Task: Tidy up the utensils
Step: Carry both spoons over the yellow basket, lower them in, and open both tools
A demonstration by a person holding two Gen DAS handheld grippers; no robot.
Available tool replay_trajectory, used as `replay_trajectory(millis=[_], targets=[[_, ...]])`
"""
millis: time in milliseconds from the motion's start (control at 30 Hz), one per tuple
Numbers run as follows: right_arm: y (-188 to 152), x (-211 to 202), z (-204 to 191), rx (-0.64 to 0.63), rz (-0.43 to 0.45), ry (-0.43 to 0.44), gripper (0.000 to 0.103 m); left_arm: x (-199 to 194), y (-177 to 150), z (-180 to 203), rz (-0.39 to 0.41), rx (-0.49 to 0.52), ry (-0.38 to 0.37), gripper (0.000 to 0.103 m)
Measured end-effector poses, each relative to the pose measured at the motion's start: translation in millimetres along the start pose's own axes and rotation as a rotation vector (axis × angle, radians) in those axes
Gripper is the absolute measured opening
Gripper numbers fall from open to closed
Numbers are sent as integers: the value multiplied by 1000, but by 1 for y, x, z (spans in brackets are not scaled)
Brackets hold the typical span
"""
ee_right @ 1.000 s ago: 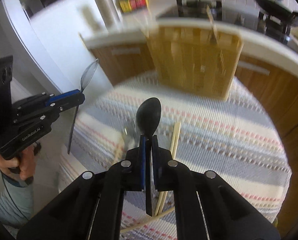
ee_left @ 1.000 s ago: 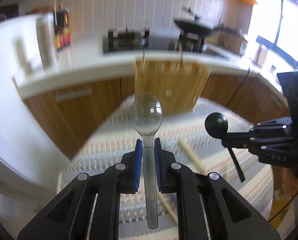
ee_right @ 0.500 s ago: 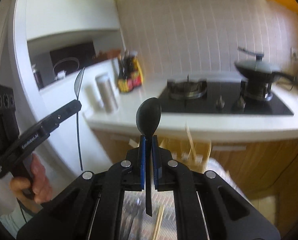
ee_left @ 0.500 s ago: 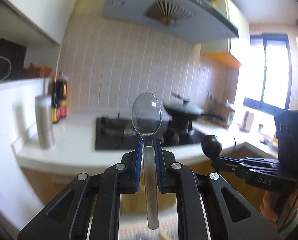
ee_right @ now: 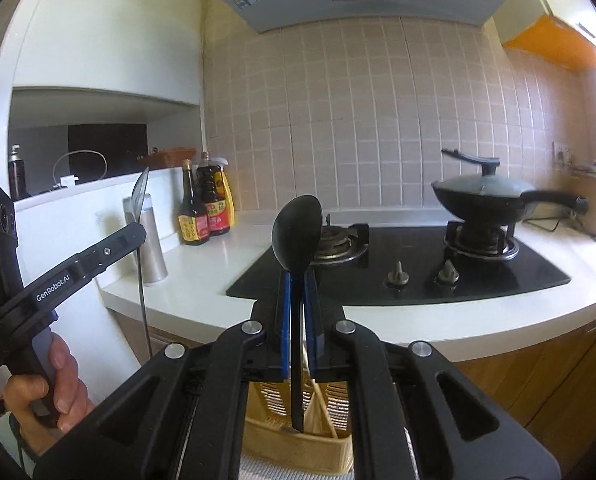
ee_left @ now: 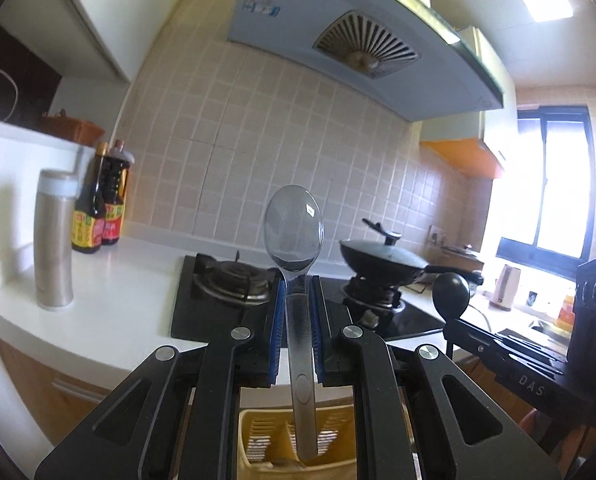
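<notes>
Both spoons gripped upright, handles down, seemingly for dropping into the yellow caddy (ee_left: 298, 436) below: left gripper (ee_left: 297, 308) clamped on clear spoon (ee_left: 294, 236), right gripper (ee_right: 297, 300) pinched shut on black spoon (ee_right: 297, 232).

Clear spoon (ee_left: 294, 232): transparent, grey-tinted. Black spoon (ee_right: 297, 232): solid matte black. Left gripper (ee_left: 295, 312) & right gripper (ee_right: 297, 308): black bodies w/ blue pads, silver screws. Utensil basket (ee_right: 298, 436), near centre: showing pale yellow, slotted pattern. Far wall tiles (ee_right: 358, 112): beige-pink grid w/ white grout. Countertop (ee_right: 202, 264): white. Hob (ee_right: 418, 264): glossy black. Wok (ee_right: 486, 196), far right: black w/ grey lid. Sauce bottles (ee_right: 204, 204), far left: dark w/ yellow-red labels. Flask (ee_left: 54, 240), left: brushed metal w/ white cap.
</notes>
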State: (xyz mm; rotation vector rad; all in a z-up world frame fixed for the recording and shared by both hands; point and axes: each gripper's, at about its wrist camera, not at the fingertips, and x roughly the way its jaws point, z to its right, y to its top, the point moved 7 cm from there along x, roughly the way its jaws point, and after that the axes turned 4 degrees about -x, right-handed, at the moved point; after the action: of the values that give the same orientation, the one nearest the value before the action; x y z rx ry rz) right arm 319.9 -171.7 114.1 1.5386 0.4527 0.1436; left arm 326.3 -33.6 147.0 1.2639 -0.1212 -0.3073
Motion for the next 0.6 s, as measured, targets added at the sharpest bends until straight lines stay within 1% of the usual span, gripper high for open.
replay_trajectory(millis=[133,233,400,600], targets=[[-15,23,8,-1,-3,-14,5,20,-14,-15,-8,-3,21,11],[-26,38,11,-26,-10,-26,5,30,-24,-22,-12,6,38,11],[-39,47,8,-62,-8,-38,5,42,-40,-29,-24,15,48,11],[-48,49,11,-69,-25,-44,5,46,-46,-32,-36,19,49,11]])
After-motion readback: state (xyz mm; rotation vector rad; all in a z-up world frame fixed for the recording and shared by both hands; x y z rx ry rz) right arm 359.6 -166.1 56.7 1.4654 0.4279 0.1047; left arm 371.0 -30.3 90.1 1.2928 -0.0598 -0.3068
